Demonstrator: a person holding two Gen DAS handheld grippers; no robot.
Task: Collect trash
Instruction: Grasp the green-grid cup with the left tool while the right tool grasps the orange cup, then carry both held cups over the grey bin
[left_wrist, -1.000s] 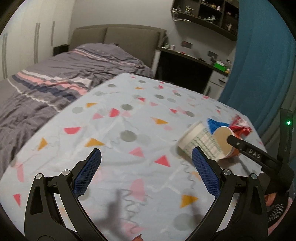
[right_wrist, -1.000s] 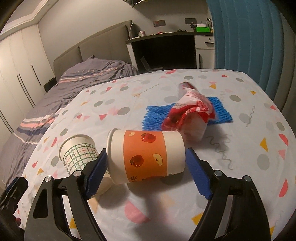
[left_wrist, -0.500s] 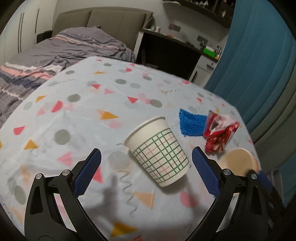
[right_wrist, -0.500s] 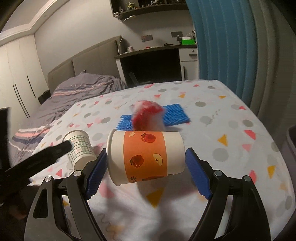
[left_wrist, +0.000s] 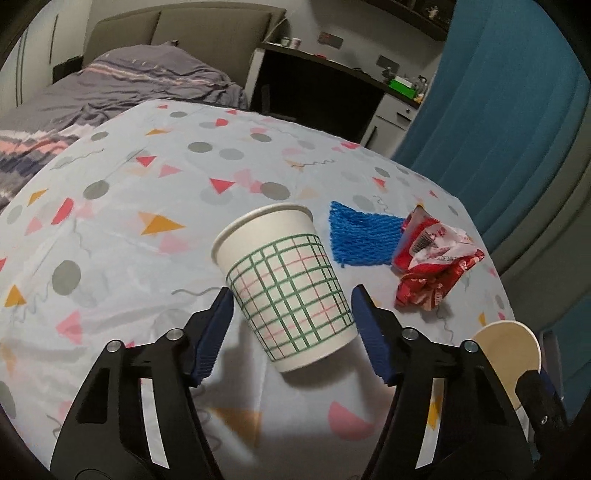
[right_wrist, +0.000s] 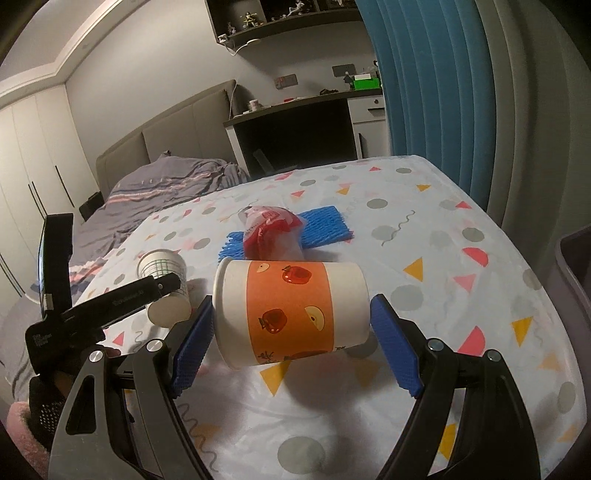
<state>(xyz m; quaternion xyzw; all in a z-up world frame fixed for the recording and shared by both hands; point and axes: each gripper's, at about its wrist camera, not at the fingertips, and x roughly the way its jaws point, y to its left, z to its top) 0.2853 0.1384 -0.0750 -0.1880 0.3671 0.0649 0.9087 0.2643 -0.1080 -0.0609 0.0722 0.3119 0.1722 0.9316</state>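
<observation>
My left gripper (left_wrist: 291, 328) is closed around a white paper cup with a green and pink grid (left_wrist: 286, 284), its pads against the cup's sides; the cup also shows in the right wrist view (right_wrist: 164, 284). My right gripper (right_wrist: 291, 339) is shut on an orange paper cup with apple prints (right_wrist: 291, 314), held on its side above the table; its rim shows in the left wrist view (left_wrist: 506, 350). A red and white crumpled wrapper (left_wrist: 432, 262) and a blue foam net (left_wrist: 360, 238) lie on the patterned tablecloth beyond.
The table (right_wrist: 461, 295) carries a light cloth with coloured shapes. A dark grey bin (right_wrist: 576, 266) stands at the table's right edge. A bed (left_wrist: 122, 85), a desk (right_wrist: 295, 129) and a blue curtain (right_wrist: 436, 74) lie beyond.
My left gripper has swung right to the grid cup and closed on it. My right gripper has lifted the orange cup off the table and drawn it back.
</observation>
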